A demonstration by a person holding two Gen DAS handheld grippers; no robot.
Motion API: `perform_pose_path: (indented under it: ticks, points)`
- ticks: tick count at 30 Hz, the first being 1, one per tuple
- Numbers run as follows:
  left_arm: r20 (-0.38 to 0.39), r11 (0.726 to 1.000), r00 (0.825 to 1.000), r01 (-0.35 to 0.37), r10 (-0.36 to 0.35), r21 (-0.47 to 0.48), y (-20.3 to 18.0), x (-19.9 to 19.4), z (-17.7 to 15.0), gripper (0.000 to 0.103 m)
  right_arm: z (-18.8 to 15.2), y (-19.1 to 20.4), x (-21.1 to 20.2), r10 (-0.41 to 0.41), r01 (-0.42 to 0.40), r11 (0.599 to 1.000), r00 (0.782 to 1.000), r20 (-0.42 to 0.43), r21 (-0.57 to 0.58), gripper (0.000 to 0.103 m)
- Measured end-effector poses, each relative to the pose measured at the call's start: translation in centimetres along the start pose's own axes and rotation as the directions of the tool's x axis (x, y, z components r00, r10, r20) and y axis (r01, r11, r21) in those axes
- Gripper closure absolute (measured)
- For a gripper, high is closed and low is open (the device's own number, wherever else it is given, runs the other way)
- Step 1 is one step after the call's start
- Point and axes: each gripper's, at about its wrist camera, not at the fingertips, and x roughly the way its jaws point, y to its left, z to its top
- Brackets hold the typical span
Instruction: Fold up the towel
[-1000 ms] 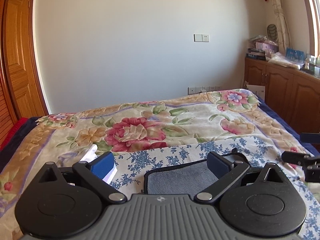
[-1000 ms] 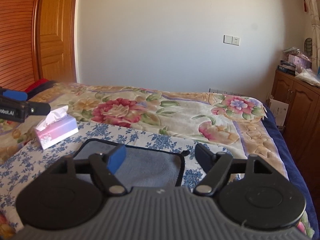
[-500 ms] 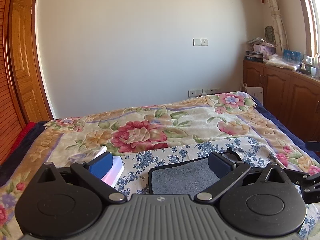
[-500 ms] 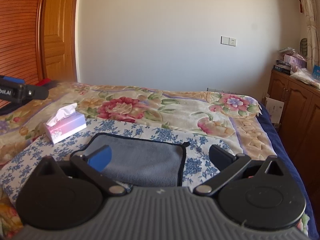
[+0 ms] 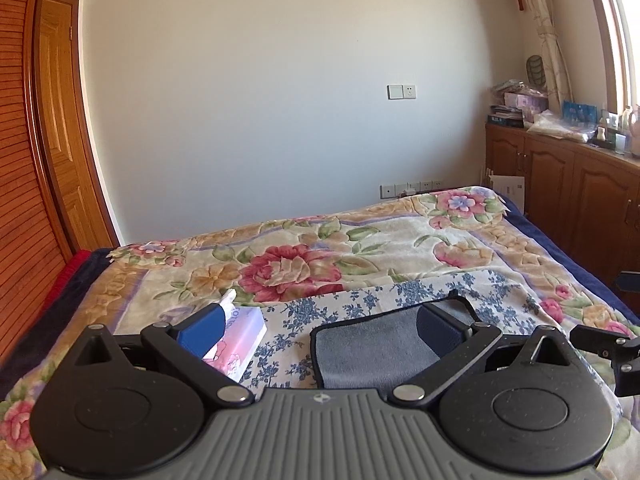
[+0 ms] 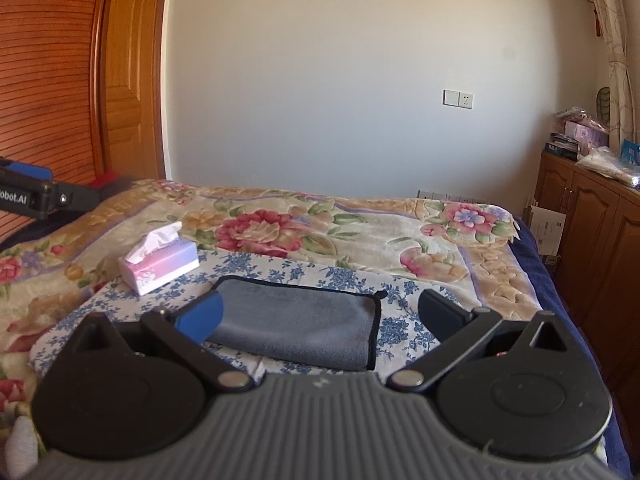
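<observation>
A grey towel with a dark trim (image 6: 300,326) lies folded flat on a blue-flowered cloth (image 6: 340,276) on the bed. It also shows in the left wrist view (image 5: 372,350). My left gripper (image 5: 320,326) is open and empty, held above and in front of the towel. My right gripper (image 6: 320,314) is open and empty, also back from the towel's near edge. The left gripper's side shows at the far left of the right wrist view (image 6: 36,198).
A pink tissue box (image 6: 158,260) stands on the cloth left of the towel, also in the left wrist view (image 5: 240,340). The bed carries a floral blanket (image 5: 400,236). A wooden cabinet (image 5: 568,196) runs along the right, wooden doors (image 6: 60,100) on the left.
Both grippers have drawn back and risen away from the towel, which stays flat on the cloth. The right gripper's jaws have opened wider.
</observation>
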Motion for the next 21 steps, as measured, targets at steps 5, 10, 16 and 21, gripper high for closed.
perform_pose_path:
  ticks: [5,10,16,21]
  points:
    - [-0.002,1.0,1.0,0.003,-0.003,-0.014,0.1,-1.3,-0.8,0.0,-0.2,0.4,-1.2,0.006,-0.006,1.0,1.0,0.002,-0.004,0.0]
    - [-0.009,1.0,1.0,0.005,-0.005,-0.009,0.2,-2.3,-1.7,0.0,-0.4,0.6,-2.4,0.009,-0.009,1.0,1.0,0.004,-0.012,0.0]
    - [-0.023,0.999,0.999,0.027,-0.027,-0.031,0.5,-3.2,-2.9,0.0,-0.6,1.5,-3.7,0.024,-0.023,0.999,1.0,0.012,-0.031,0.0]
    - [-0.026,0.999,0.999,0.027,-0.028,-0.016,0.6,-3.9,-3.9,0.0,-1.1,2.2,-4.3,0.038,-0.038,0.999,0.999,0.012,-0.023,0.0]
